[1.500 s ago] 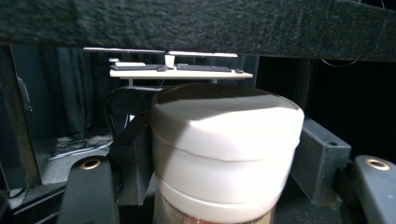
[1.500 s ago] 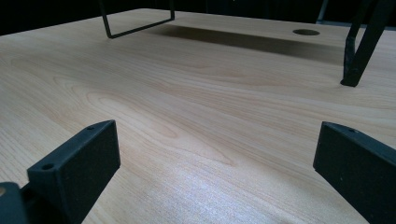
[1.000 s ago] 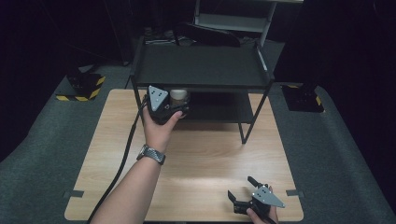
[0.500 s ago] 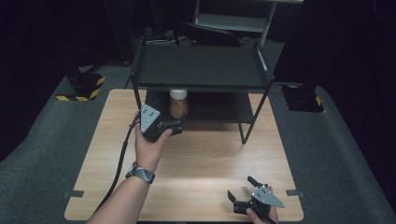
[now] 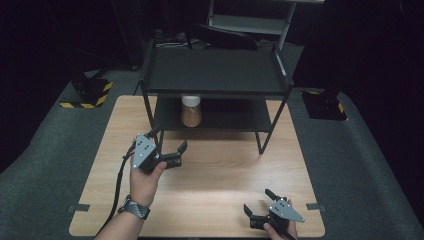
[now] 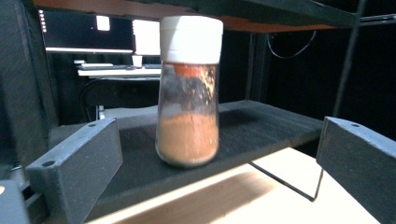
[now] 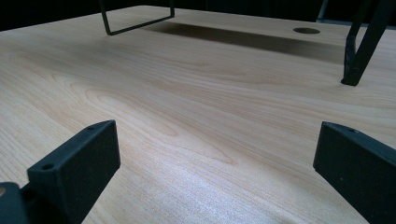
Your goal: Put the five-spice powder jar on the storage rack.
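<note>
Jar (image 6: 188,91) upright on lower shelf (image 5: 225,116) of black rack, left of middle, part full of brown powder under white cap. Probably glass: stiff, smooth, likely slippery, breakable, fairly light. Best gripped across narrow waist below cap. Left tool (image 5: 169,146) wide, empty, just near of shelf, aimed at jar. Right tool (image 5: 259,203) wide, empty, low over near right of table (image 5: 225,175).

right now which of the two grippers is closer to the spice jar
The left gripper. It is open just in front of the rack's lower shelf where the spice jar stands; the right gripper sits at the table's near edge.
</note>
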`<state>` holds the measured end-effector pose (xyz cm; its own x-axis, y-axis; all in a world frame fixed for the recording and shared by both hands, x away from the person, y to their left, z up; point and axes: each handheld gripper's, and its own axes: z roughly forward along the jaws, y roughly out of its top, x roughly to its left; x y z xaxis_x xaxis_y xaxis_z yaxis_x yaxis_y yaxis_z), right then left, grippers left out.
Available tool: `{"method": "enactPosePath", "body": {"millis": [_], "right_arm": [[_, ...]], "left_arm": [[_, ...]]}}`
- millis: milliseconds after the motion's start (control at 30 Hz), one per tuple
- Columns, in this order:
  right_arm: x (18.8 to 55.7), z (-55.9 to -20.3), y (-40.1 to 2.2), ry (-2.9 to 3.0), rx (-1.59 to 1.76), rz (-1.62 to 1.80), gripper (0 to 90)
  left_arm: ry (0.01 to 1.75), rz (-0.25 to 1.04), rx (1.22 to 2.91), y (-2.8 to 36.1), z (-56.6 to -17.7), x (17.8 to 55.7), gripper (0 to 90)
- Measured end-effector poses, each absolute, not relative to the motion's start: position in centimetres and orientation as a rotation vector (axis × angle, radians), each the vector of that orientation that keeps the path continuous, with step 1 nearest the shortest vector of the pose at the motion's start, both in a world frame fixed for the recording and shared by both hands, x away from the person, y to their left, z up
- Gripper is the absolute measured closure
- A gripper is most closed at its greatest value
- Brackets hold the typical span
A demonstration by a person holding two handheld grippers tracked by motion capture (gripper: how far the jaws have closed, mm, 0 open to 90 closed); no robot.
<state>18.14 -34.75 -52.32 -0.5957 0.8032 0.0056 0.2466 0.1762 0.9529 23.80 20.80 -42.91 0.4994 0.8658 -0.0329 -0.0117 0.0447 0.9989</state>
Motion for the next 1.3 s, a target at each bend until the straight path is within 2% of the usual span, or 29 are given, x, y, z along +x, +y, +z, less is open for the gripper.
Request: {"method": "enactPosePath", "body": {"millis": [700, 1300], "right_arm": [[18.1, -52.3, -34.7, 1.948, 0.978, 1.421, 0.5], [18.1, -52.3, -34.7, 1.946, 0.978, 1.421, 0.5]], "left_arm": [[0.753, 0.752, 1.428, 25.3, -49.2, 17.9, 0.5], [0.843, 0.762, 1.490, 27.8, -51.7, 15.2, 0.5]]}}
